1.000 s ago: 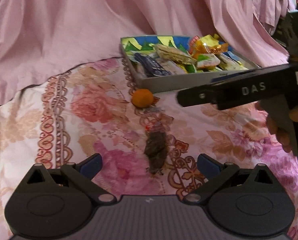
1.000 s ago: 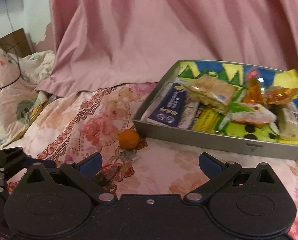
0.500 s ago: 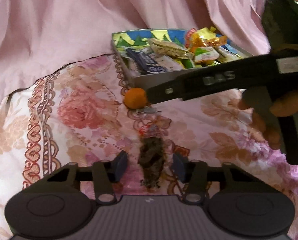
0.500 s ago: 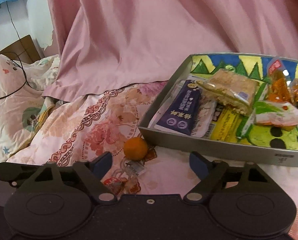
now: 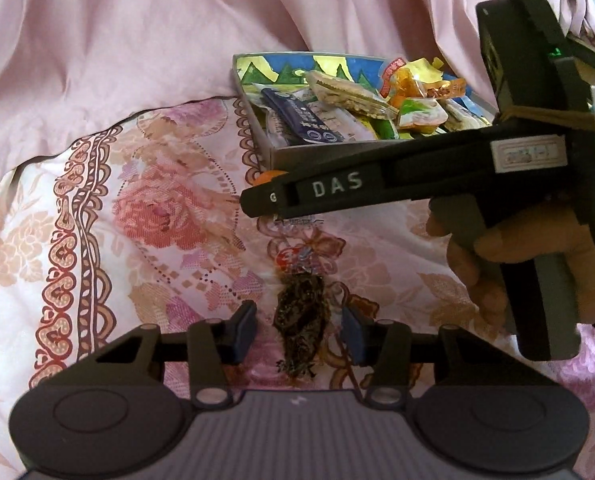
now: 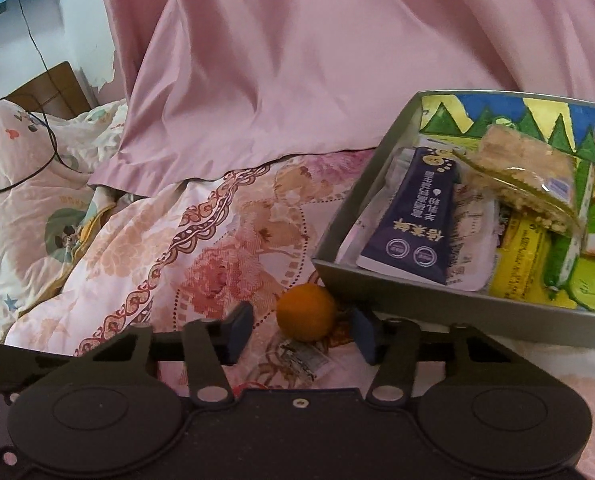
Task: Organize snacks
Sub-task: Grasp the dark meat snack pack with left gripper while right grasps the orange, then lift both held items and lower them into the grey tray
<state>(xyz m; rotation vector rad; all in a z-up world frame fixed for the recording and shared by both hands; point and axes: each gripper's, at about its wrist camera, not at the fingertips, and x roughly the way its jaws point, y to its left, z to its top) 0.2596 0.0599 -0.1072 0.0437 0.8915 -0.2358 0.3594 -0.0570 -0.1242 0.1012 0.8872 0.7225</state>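
Observation:
A grey tray (image 5: 297,154) (image 6: 437,288) with a painted bottom holds several snack packets. A dark snack packet (image 5: 301,316) lies on the floral bedspread between the fingers of my left gripper (image 5: 299,330), which is open around it with gaps on both sides. An orange (image 6: 306,317) sits on the bedspread against the tray's near wall, between the fingers of my right gripper (image 6: 301,330), which is open around it. A small clear wrapper (image 6: 303,358) lies just below the orange. In the left wrist view the right gripper's body (image 5: 417,176) hides most of the orange.
A pink sheet (image 6: 297,60) is heaped behind the tray. A patterned pillow (image 6: 17,184) with a black cable across it lies at the far left. The floral bedspread (image 5: 137,220) stretches left of the snacks.
Both grippers have moved forward and narrowed. The left now brackets the dark packet. The right now brackets the orange.

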